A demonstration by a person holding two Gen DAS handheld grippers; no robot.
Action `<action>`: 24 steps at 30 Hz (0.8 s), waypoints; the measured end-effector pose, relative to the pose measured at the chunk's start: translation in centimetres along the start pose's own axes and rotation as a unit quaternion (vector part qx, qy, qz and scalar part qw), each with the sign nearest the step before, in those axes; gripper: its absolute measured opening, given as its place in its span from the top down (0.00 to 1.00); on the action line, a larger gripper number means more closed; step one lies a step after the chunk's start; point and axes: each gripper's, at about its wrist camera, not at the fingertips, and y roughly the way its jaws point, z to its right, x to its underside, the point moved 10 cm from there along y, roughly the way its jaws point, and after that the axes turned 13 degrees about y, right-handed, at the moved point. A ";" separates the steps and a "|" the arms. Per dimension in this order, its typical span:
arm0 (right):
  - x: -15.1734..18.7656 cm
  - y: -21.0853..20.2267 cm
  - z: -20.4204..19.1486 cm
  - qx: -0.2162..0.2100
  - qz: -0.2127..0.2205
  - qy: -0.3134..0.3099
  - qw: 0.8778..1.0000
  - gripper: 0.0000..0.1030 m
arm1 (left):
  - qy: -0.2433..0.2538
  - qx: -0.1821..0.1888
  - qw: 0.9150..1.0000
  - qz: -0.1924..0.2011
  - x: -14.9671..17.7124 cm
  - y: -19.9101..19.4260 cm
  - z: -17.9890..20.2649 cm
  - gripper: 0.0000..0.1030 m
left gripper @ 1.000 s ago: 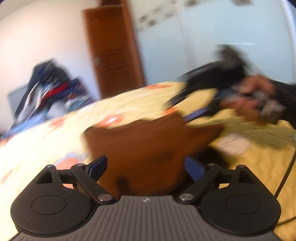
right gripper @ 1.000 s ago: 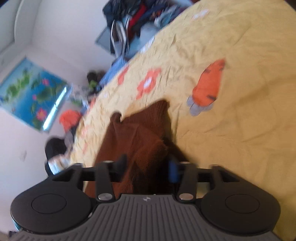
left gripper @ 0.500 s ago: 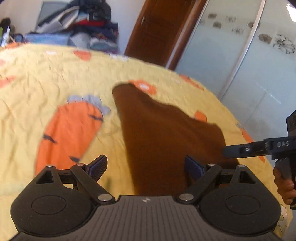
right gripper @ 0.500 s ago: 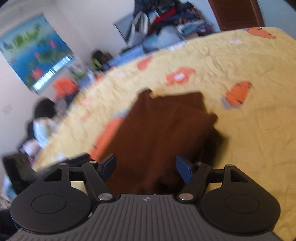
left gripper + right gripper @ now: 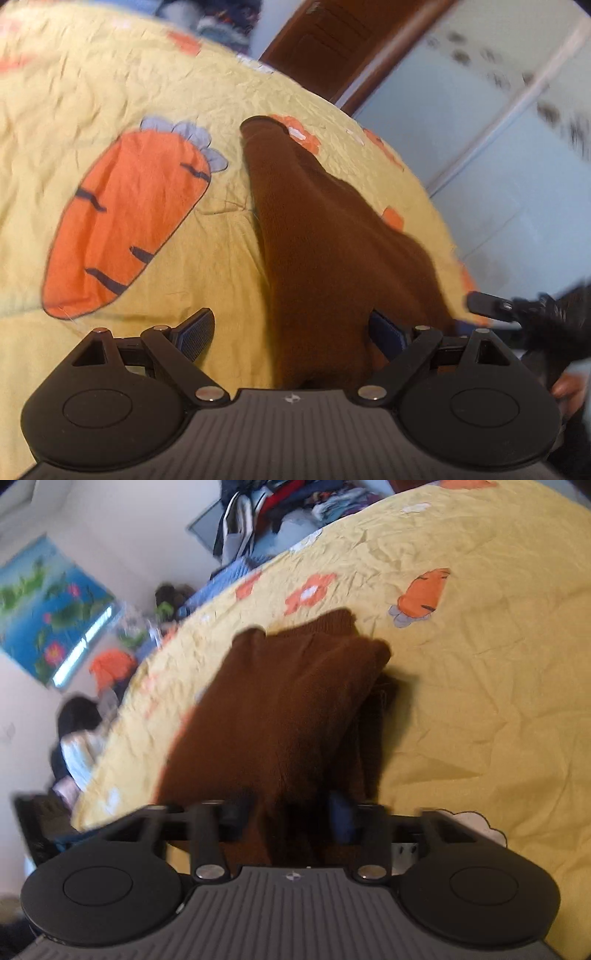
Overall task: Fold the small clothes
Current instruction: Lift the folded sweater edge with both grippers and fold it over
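A brown knitted garment (image 5: 325,221) lies on the yellow carrot-print bed cover (image 5: 110,92), folded over itself with a thick fold on one side (image 5: 288,686). My left gripper (image 5: 290,325) is open wide at the garment's near edge; the cloth lies between its fingers and runs up against the right pad. My right gripper (image 5: 290,808) has a bunched fold of the garment between its blurred fingers, which touch the cloth, and its jaws are opening. In the left wrist view one right gripper finger (image 5: 487,304) pokes in at the garment's right edge.
A brown door (image 5: 332,44) and pale wardrobe panels (image 5: 498,147) stand beyond the bed. A pile of clothes (image 5: 280,502) sits past the far edge. A person (image 5: 77,734) sits beside the bed under a blue poster (image 5: 44,602). Bare cover (image 5: 480,664) spreads to the right.
The garment, held up a second ago, now lies on the bed. My left gripper has rolled level and come closer to it. The right fingers stand closer together than half a second ago.
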 end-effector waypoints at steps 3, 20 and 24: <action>-2.3 -2.6 0.5 -0.028 0.060 0.037 0.997 0.04 | -0.092 0.070 0.993 -0.010 -1.4 1.4 -1.1 0.11; -1.9 4.6 2.0 -0.051 -0.020 0.098 0.994 0.55 | 0.019 0.024 0.998 -0.053 -4.8 5.0 0.9 0.70; -1.0 6.5 -0.1 -0.065 -0.038 0.085 0.994 0.56 | 0.046 -0.009 0.998 -0.038 -5.6 1.8 -0.6 0.71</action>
